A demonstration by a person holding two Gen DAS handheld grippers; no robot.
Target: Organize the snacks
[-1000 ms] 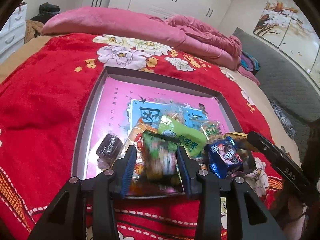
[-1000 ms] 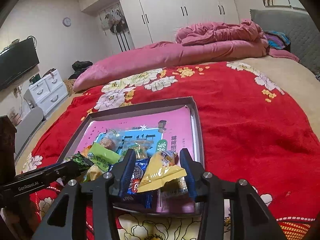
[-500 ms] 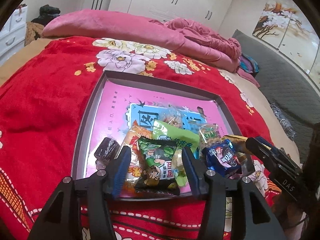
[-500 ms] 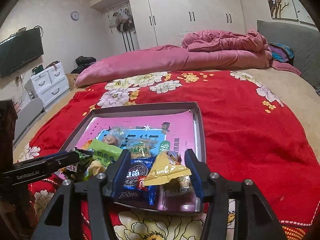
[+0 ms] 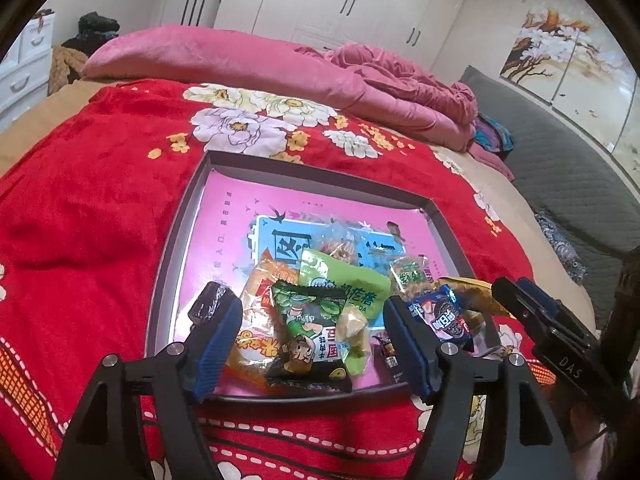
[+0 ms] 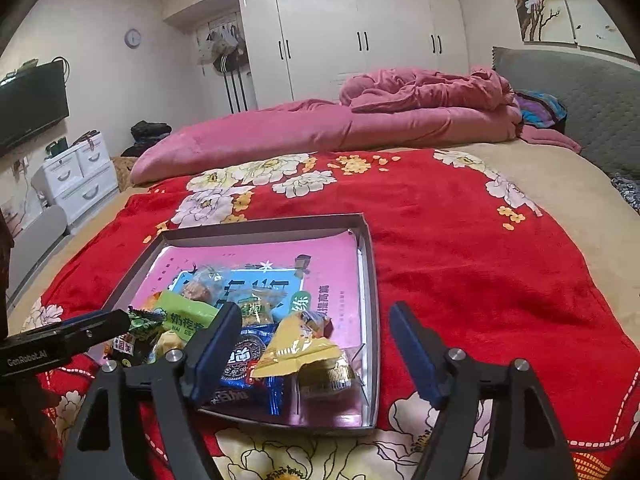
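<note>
Left claw [image 5: 314,338] spread over tray [image 5: 176,236]; right claw [image 6: 316,346] agape.

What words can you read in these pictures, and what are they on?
"GenRobot.AI": side of the left gripper.
"DAS": side of the right gripper.
"NAI": light green packet, under big Chinese characters.
Dark green packet, blue packet and pink tray print: Chinese, too small or skewed to read.
</note>
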